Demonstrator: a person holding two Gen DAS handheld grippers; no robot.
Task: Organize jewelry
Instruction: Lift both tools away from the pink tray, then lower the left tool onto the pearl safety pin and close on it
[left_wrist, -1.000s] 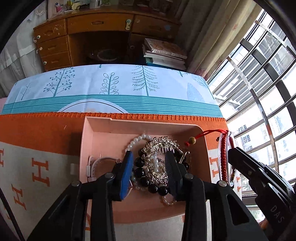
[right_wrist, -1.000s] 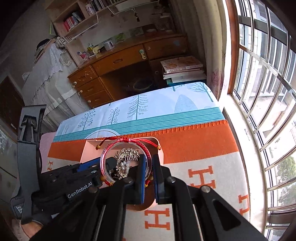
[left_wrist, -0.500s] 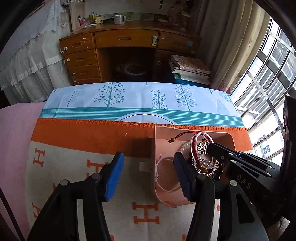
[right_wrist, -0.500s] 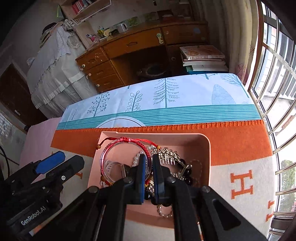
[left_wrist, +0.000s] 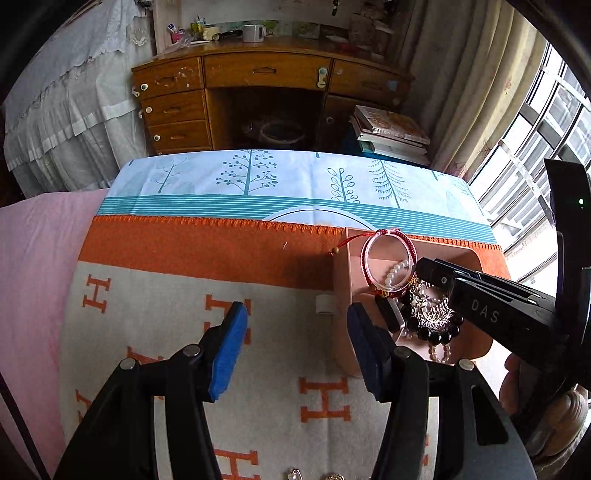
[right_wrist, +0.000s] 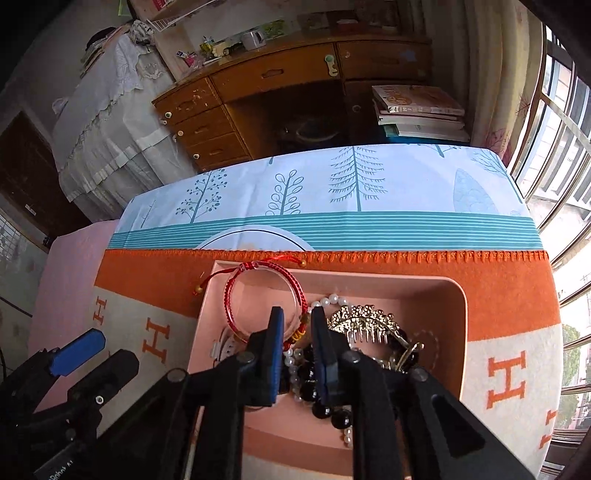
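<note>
A pink tray (right_wrist: 458, 306) sits on the orange-and-white blanket and holds a gold hair comb (right_wrist: 365, 321), black beads (right_wrist: 325, 406) and white pearls (right_wrist: 328, 301). My right gripper (right_wrist: 297, 332) is over the tray's left part, jaws slightly parted, with the red cord bracelet on a clear bangle (right_wrist: 266, 295) between its tips. In the left wrist view the bracelet (left_wrist: 388, 258) hangs over the tray (left_wrist: 341, 332) at the right gripper's tip. My left gripper (left_wrist: 295, 339) is open and empty over the blanket, left of the tray.
The blanket (left_wrist: 184, 314) covers the near table; a tree-print cloth (left_wrist: 258, 177) lies beyond it. A wooden desk (left_wrist: 258, 96) and stacked books (left_wrist: 391, 136) stand behind. Windows are at the right. Small metal items (left_wrist: 314, 474) lie at the near edge.
My left gripper has drawn left out of the tray and opened wide. My right gripper has carried the red bracelet over the tray and lowered it, and its jaws have parted a little.
</note>
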